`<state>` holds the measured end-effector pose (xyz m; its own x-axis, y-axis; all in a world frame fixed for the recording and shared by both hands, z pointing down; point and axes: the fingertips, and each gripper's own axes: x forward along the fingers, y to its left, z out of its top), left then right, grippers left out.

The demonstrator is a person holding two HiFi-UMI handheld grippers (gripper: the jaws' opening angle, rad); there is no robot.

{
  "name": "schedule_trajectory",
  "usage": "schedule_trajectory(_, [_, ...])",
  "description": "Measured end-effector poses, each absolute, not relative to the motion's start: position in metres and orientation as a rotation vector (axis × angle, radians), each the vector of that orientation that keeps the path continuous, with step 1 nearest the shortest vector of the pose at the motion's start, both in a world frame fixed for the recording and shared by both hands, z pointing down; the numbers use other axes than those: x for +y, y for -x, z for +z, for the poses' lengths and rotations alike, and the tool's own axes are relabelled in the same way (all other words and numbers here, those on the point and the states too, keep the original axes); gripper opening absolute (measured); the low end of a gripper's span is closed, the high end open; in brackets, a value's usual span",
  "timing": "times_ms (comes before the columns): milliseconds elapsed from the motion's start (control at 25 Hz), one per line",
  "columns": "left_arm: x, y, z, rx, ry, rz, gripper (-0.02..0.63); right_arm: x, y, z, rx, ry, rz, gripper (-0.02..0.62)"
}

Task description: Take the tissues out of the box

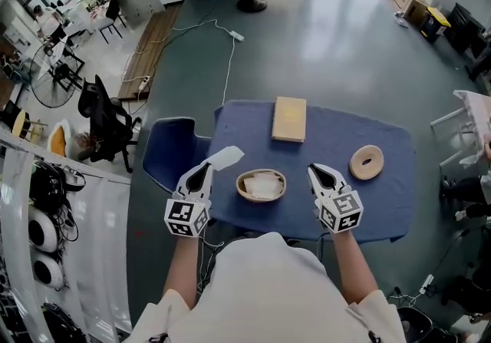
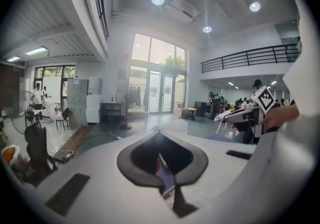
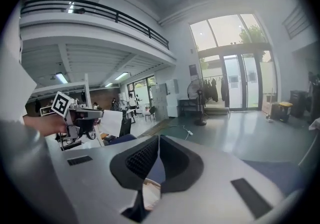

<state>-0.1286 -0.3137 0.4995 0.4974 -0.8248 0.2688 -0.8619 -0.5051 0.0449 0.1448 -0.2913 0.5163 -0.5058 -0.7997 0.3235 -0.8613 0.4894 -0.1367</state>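
Note:
A flat tan tissue box (image 1: 289, 119) lies at the far side of the blue table (image 1: 383, 203). Nearer me a wooden bowl (image 1: 261, 185) holds crumpled white tissues. My left gripper (image 1: 201, 173) hovers just left of the bowl, shut on a white tissue (image 1: 224, 156) that sticks up and to the right from its tip. The right gripper view shows that tissue (image 3: 112, 123) as a flat sheet hanging beside the left gripper (image 3: 75, 115). My right gripper (image 1: 321, 174) floats right of the bowl, jaws together with nothing in them. Both gripper views look out level across the room, jaws closed to a point (image 2: 158, 135) (image 3: 159, 138).
A wooden ring (image 1: 367, 163) rests on the table's right part. A blue chair (image 1: 173, 151) stands against the table's left edge and a black office chair (image 1: 107, 123) further left. A cable (image 1: 229, 65) runs over the grey floor behind the table.

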Motion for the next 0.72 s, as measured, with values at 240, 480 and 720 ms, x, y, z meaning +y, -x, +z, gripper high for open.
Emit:
schedule_trajectory(240, [-0.325,0.146,0.477,-1.52,-2.567,0.244,0.005,-0.307,-0.15,0.492,-2.53,-1.47,0.33,0.035])
schedule_trajectory(480, [-0.33,0.149,0.456,-1.537,-2.58,0.181,0.005,-0.316,-0.159,0.473,-2.536,-1.493,0.266,0.035])
schedule_trajectory(720, [-0.329,0.152,0.444,-1.56,-2.599,0.162,0.005,-0.313,-0.156,0.456,-2.572,-1.493,0.179,0.035])
